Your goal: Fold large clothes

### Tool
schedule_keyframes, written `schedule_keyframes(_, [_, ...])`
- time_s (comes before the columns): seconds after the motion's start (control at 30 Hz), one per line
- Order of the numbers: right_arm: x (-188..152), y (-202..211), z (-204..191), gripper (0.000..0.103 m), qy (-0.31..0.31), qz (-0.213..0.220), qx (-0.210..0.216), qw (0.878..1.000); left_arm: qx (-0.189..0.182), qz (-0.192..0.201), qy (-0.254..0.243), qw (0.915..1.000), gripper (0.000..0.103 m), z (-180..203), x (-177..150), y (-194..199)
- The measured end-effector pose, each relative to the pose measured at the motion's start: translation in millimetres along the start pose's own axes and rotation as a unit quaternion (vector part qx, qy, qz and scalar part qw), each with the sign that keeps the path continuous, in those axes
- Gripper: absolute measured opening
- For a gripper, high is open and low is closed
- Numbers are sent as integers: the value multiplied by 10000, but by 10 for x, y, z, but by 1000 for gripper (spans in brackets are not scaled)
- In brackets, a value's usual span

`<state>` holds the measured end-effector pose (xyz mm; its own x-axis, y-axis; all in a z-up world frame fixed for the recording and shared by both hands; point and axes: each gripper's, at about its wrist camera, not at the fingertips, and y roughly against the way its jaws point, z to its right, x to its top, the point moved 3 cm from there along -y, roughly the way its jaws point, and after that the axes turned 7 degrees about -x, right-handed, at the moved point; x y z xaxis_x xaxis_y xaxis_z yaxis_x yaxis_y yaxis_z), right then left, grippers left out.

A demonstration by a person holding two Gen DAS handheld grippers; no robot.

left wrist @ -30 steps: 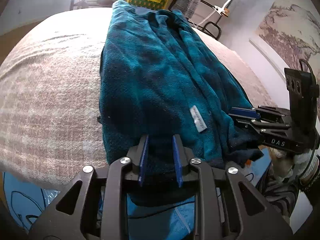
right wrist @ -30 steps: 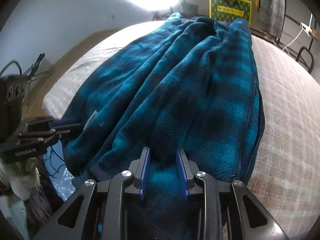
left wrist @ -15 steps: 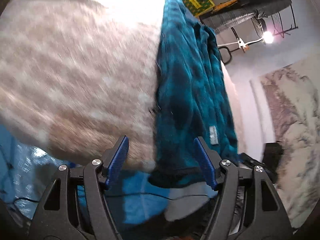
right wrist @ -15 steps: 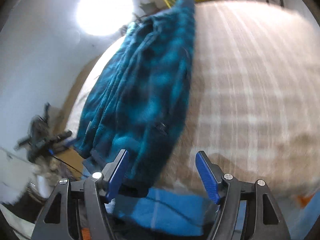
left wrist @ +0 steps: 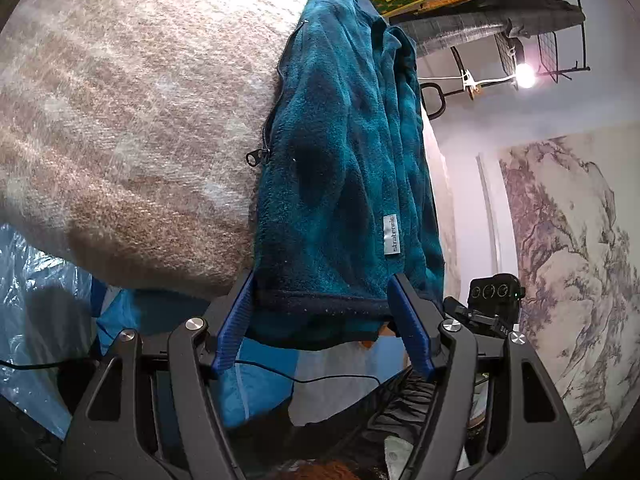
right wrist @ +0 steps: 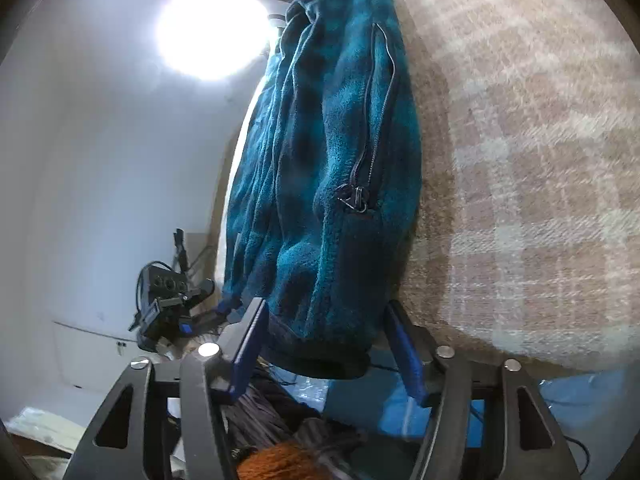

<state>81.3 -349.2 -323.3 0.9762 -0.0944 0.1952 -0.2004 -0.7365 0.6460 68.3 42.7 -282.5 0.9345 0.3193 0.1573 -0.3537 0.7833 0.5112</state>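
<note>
A teal plaid fleece jacket lies folded lengthwise on the bed, its dark hem hanging over the near edge. It also shows in the right wrist view, with a zipper pull on its right side. My left gripper is open, its jaws wide on either side of the hem's left end, gripping nothing. My right gripper is open the same way around the hem's right end. The right gripper also shows in the left wrist view, and the left gripper in the right wrist view.
The bed has a beige plaid blanket reaching left of the jacket and right of it. Blue plastic sheeting lies below the bed edge. A rack with a lamp stands at the far end.
Both grippers were shut on the jacket's hem one second ago. They have opened wide, let go, turned on their sides and pulled back to the bed edge.
</note>
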Motion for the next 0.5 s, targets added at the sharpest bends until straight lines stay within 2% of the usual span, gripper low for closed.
schedule_keyframes(0.03, [-1,-30,-1,51,11,-82,26,10000,52,-9,-55,10000,69,21,-9,-21])
schedule_keyframes(0.1, [-8,-104,-26,50,121,-104,-36,9999,156,-78,-191,9997,66,82,-2,-72])
schedule_keyframes(0.13, [-14,-103,-41,47,156,-107,-36,9998,193,-143,-223,9995,53,94,12,-100])
schedule_keyframes(0.17, [-16,-106,-48,41,164,-106,-49,9998,231,-208,-214,9993,46,98,18,-139])
schedule_keyframes(0.23, [-15,-118,-27,34,119,-117,-74,9998,339,-243,-237,9989,26,93,33,-164])
schedule_keyframes(0.3, [-16,-86,-15,26,85,-97,-47,9999,205,-225,-206,9993,18,106,54,-151])
schedule_keyframes(0.5, [6,161,-169,19,180,220,289,9992,-270,-52,-185,9995,15,344,137,-22])
